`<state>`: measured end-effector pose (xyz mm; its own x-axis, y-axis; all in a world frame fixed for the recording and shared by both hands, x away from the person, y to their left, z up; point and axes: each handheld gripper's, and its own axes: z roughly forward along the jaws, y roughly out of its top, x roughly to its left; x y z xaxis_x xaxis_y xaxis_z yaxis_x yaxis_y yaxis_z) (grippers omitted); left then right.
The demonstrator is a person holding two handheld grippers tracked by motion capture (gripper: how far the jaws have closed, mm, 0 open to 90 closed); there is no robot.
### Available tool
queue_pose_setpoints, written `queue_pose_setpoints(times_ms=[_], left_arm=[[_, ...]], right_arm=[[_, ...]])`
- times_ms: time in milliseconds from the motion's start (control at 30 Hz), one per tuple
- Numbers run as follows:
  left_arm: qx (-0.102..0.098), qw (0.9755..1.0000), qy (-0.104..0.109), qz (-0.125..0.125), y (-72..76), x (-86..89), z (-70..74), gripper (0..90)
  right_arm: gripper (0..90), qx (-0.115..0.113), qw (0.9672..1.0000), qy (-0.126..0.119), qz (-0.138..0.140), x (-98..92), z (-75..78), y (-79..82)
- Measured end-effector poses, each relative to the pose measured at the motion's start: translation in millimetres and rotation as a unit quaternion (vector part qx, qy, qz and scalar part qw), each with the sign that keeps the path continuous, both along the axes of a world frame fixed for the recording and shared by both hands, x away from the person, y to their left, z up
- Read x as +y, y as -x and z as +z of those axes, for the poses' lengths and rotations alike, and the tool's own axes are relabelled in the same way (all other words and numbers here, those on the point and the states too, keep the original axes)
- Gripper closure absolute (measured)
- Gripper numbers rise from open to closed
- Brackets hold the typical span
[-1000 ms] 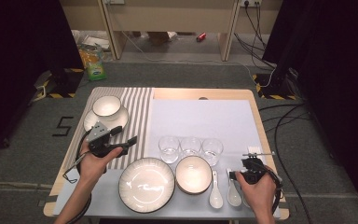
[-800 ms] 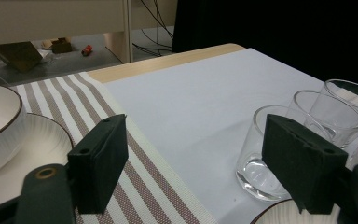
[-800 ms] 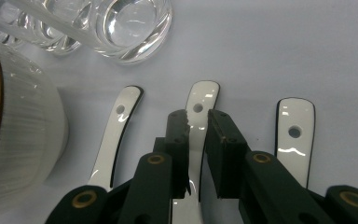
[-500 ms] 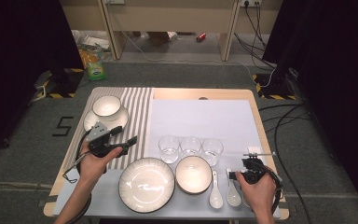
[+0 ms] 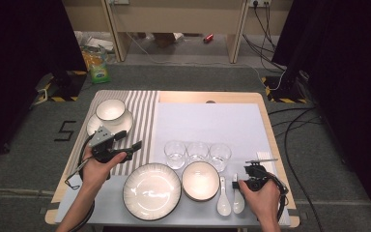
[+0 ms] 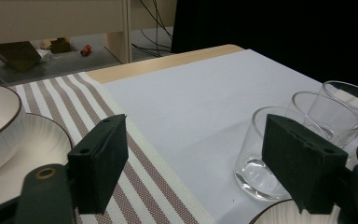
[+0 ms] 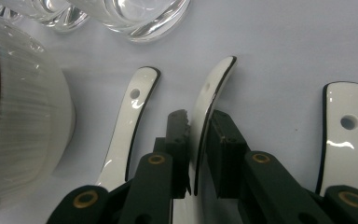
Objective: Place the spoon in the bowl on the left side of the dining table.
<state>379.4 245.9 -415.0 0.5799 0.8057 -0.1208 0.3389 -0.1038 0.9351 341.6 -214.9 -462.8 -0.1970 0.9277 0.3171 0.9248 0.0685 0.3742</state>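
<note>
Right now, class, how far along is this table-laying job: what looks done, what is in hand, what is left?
Done: the large plate, the bowl and three glasses stand together on the grey mat.
In hand: the right gripper clamps the middle spoon, tipped on edge.
Left: probably placing that spoon and the spoons beside it; the left gripper is open, holding nothing.

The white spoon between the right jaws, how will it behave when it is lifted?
The spoon looks glossy and glazed, so it may slip in the jaws of the right gripper. It seems to be stiff ceramic, and would probably chip if dropped. Gripped on its narrow handle alone, it could pivot as it rises.
</note>
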Motion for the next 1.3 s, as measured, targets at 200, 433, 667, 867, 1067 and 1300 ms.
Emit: queue_pose_setpoints(times_ms=[200,433,667,867,1067,1300], left_arm=[[0.003,1.0,0.004,-0.003,-0.4,-0.6,-0.8,22.0],[0.004,0.9999,0.009,-0.004,-0.2,-0.2,-0.4,22.0],[0.006,0.9999,0.015,-0.006,-0.2,-1.1,-0.5,22.0],[0.006,0.9998,0.015,-0.006,0.1,-1.1,-0.4,21.9],[0.006,0.9998,0.019,-0.006,0.1,-1.0,0.0,21.6],[0.007,0.9997,0.022,-0.006,0.2,-1.5,0.4,21.2]], right_arm=[[84.1,0.005,0.9996,-0.024,-0.009,0.0,-1.4,-0.3],[85.6,-0.003,0.9995,-0.03,-0.005,-0.6,0.3,1.5],[85.7,-0.04,0.9986,-0.032,-0.012,-3.8,14.5,6.9],[85.8,-0.061,0.9976,-0.029,-0.015,-4.9,21.2,10.0],[85.8,-0.083,0.996,-0.03,-0.015,-4.4,27.0,12.6],[85.9,-0.124,0.9917,-0.031,-0.017,-4.8,37.4,17.4]])
